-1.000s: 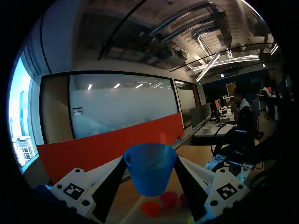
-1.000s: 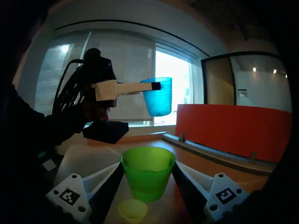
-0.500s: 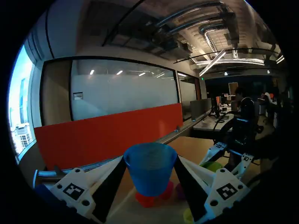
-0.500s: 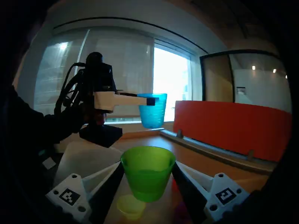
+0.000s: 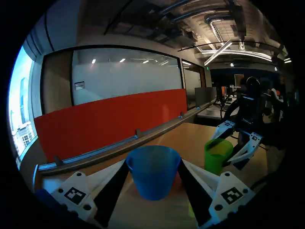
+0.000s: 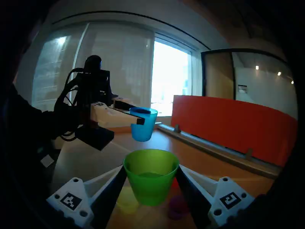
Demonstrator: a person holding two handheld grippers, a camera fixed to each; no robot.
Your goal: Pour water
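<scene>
In the left gripper view, the left gripper [image 5: 153, 165] is seen closed on a blue cup [image 5: 153, 181], with both fingers pressed against its sides. The cup is held upright over the wooden counter [image 5: 183, 133]. In the right gripper view, the right gripper [image 6: 151, 170] is likewise clamped on a green cup [image 6: 151, 187], also upright. Just below it, a yellow cup [image 6: 127, 199] and a purple cup [image 6: 177, 206] are made out on the counter, both blurred. Farther off, the blue cup is held to the left of the green one, and the two are apart. Whether either cup holds water cannot be told. Beyond, a red partition [image 6: 236, 122] is set along the counter's far edge, and a bright window [image 6: 169, 87] is seen behind it.
</scene>
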